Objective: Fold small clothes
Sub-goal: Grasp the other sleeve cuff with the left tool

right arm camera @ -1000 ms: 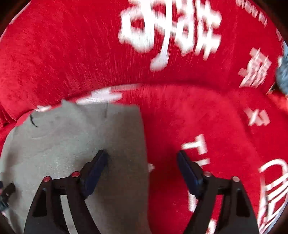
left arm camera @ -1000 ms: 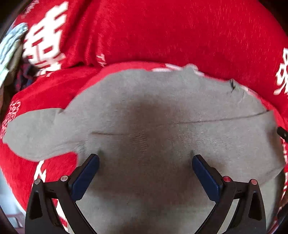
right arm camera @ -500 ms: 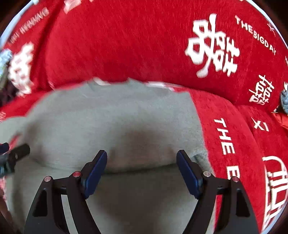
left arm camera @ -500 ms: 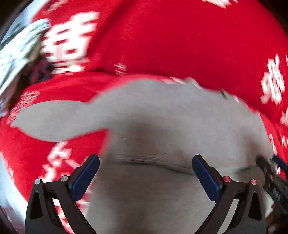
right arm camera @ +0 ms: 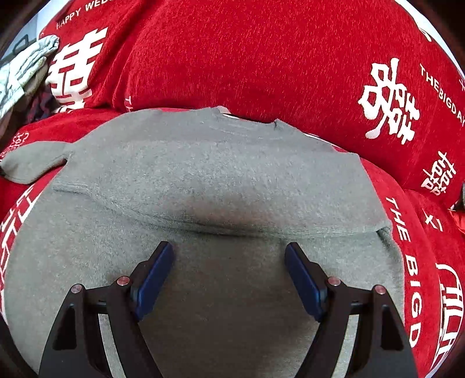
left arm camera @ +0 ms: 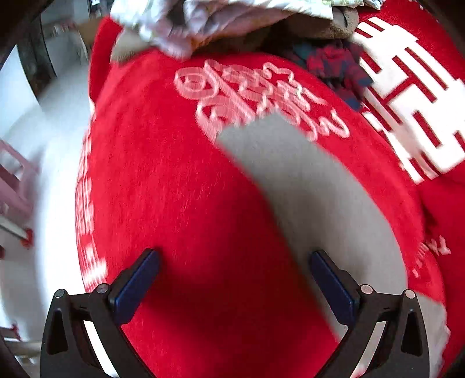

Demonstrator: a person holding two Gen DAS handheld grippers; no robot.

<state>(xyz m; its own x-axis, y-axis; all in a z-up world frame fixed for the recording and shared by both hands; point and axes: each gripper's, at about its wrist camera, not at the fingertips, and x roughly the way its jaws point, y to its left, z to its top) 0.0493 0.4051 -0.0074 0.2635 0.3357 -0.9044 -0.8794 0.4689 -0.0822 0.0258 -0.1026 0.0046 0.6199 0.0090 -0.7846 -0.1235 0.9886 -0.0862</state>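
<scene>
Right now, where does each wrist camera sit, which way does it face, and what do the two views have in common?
Left wrist: on the left gripper, looking steeply down along open jaws at the red sofa cover; the grey sweater's sleeve runs under the right finger, and a clothes pile lies at top.
Right wrist: on the right gripper, jaws open, facing down over the grey sweater and its cross fold.
Shared: the sweater, its left sleeve, the sofa cover and the clothes pile. Only gripper fingers show of the person's rig.

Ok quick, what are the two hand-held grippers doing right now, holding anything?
Left hand-held gripper: open, holding nothing, over the red cover.
Right hand-held gripper: open, holding nothing, above the grey sweater.
</scene>
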